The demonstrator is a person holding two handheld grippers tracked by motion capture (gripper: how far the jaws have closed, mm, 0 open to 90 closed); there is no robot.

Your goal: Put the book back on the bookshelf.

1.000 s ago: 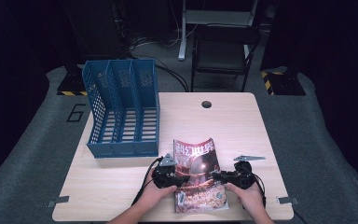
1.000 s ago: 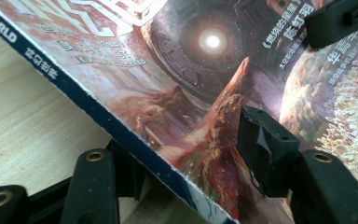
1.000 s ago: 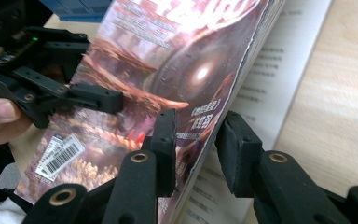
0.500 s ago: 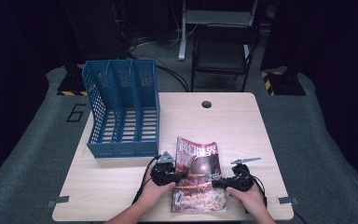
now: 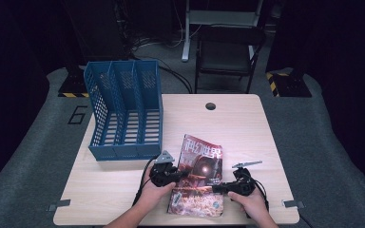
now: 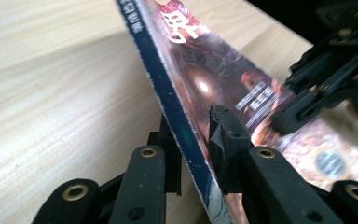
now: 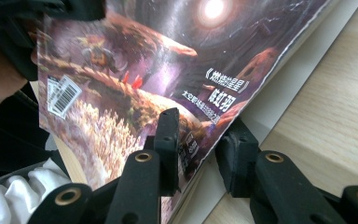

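A magazine (image 5: 200, 166) with a dark space-art cover lies near the table's front edge, its left, spine side tilted up off the wood. My left gripper (image 5: 183, 175) has just been closing its jaws, and they now clamp the blue spine (image 6: 175, 116), one jaw above the cover and one beneath. From the opposite side my right gripper (image 5: 216, 187) is shut on the magazine's other long edge (image 7: 205, 154), by the printed title text. In the left gripper view the right gripper (image 6: 317, 93) shows beyond the cover. A hand holds each gripper.
A blue three-slot file rack (image 5: 123, 111) stands upright at the table's back left. The wooden table (image 5: 247, 128) has a cable hole (image 5: 211, 106) near its far edge. A black chair (image 5: 228, 47) stands behind the table. Tape marks (image 5: 57, 205) sit at the front corners.
The left jaws have closed onto the magazine's spine and the left hand has risen a little, tipping that edge up. The right gripper has stayed at the other edge.
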